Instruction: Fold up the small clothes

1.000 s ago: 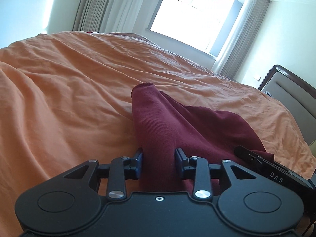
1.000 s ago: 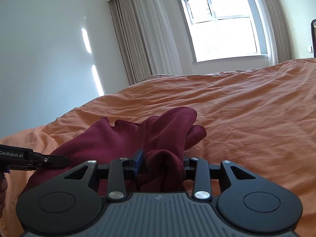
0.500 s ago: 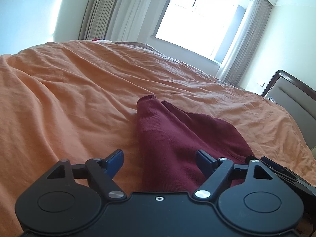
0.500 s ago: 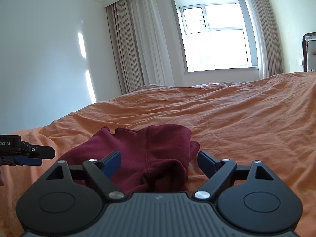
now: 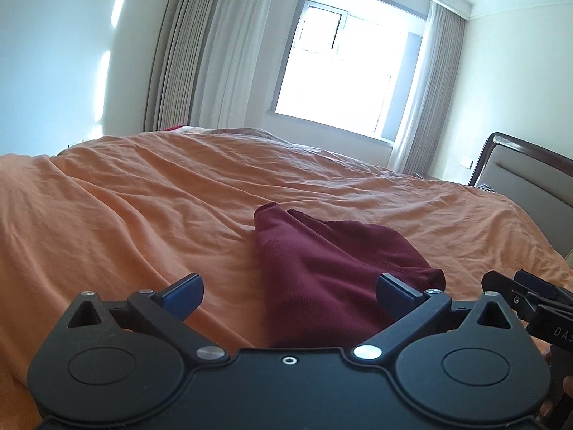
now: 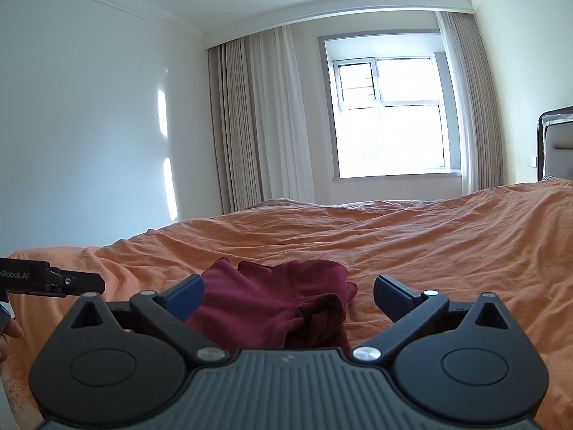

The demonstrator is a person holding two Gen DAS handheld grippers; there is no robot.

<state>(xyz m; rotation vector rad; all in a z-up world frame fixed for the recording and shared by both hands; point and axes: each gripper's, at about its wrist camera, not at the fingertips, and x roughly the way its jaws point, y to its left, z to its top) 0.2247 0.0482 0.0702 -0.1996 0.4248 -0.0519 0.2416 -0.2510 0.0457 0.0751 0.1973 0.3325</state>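
Note:
A dark red garment (image 5: 322,261) lies crumpled and partly folded on the orange bed sheet (image 5: 143,215). My left gripper (image 5: 289,295) hovers just short of its near edge, jaws opening and spread wide, with no pad touching the cloth. In the right wrist view the same garment (image 6: 272,297) sits low in front of my right gripper (image 6: 289,295), whose jaws are opening too and hold nothing. Each gripper shows at the edge of the other's view: the right gripper (image 5: 515,286) and the left gripper (image 6: 71,281).
The bed sheet (image 6: 429,251) stretches wrinkled toward a bright window (image 6: 390,118) with curtains (image 6: 258,122). A padded headboard (image 5: 519,186) rises at the right. A person's finger (image 6: 10,333) shows at the left edge. More cloth (image 5: 175,128) lies at the far bedside.
Both grippers let go of the red garment, spread their jaws wide, and drew back and upward. The garment dropped flat onto the sheet and now looks smaller in both views.

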